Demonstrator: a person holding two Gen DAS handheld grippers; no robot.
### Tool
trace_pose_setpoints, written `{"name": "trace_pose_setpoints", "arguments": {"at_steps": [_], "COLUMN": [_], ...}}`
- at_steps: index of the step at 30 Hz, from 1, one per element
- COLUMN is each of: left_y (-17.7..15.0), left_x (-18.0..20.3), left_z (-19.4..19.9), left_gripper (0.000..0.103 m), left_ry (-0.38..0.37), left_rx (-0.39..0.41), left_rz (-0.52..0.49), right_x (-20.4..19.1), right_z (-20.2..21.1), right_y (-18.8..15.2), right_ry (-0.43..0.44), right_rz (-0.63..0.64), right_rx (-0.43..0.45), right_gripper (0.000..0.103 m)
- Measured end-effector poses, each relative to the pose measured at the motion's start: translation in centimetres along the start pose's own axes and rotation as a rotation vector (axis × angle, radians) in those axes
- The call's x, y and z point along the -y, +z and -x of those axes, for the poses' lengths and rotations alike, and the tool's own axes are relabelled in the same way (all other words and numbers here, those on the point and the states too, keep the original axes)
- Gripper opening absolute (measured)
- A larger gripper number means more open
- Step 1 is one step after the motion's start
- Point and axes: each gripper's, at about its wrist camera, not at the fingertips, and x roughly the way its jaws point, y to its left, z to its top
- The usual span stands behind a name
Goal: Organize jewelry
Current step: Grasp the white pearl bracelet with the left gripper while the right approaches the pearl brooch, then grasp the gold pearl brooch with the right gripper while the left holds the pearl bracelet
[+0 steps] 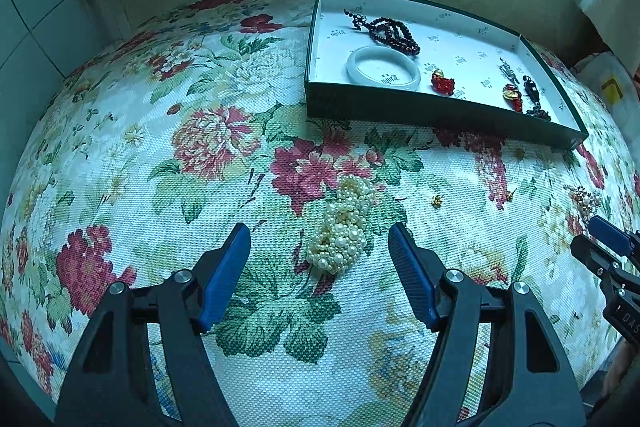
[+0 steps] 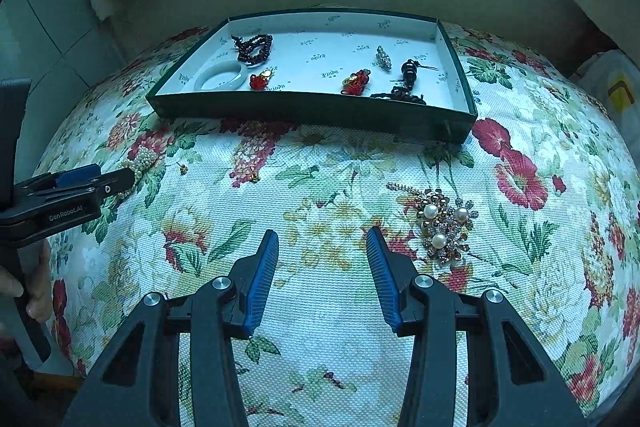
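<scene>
Left gripper [image 1: 320, 243] jaws gape around the pearl bracelet [image 1: 344, 227] at frame centre; right gripper [image 2: 322, 247] jaws open, empty, left of the brooch [image 2: 442, 225].

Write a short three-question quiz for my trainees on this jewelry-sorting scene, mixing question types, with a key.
1. True or false: the pearl cluster already lies inside the green box.
2. Which piece lies just right of the right tool? A) white bangle B) pearl brooch C) dark bead bracelet
3. Fill in: between the open fingers of the left tool lies the ____.

Key: 1 false, it lies on the floral cloth; 2 B, the pearl brooch; 3 pearl cluster.
</scene>
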Motion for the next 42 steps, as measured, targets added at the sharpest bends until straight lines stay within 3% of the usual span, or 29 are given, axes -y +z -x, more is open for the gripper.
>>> {"name": "trace_pose_setpoints", "arguments": {"at_steps": [3, 7, 11, 15, 18, 42], "left_y": [0.0, -0.1, -0.1, 0.0, -0.1, -0.5], "left_x": [0.0, 0.1, 0.2, 0.4, 0.5, -0.2], "left_z": [-0.5, -1.0, -1.1, -1.2, -1.1, -0.3], "left_gripper": [0.066, 0.05, 0.045, 0.025, 0.019, 0.014], "left_ry": [0.0, -0.017, -0.023, -0.023, -0.026, -0.029], "left_rx": [-0.001, -0.01, -0.002, 0.01, 0.016, 0.026], "left_rz": [-0.009, -0.015, -0.024, -0.051, -0.064, -0.044], "right_x": [0.0, 0.2, 0.4, 0.5, 0.6, 4.6], "right_z": [-0.2, -0.4, -0.5, -0.6, -0.6, 0.2], "right_y": [0.0, -0.2, -0.3, -0.3, -0.3, 0.3], "right_ry": [0.0, 0.002, 0.002, 0.001, 0.0, -0.079], "right_rz": [-0.001, -0.007, -0.011, -0.015, -0.018, -0.097], "right_rx": [-0.004, -0.009, -0.012, -0.015, -0.016, 0.001], "right_gripper": [0.046, 0.046, 0.046, 0.046, 0.046, 0.046]}}
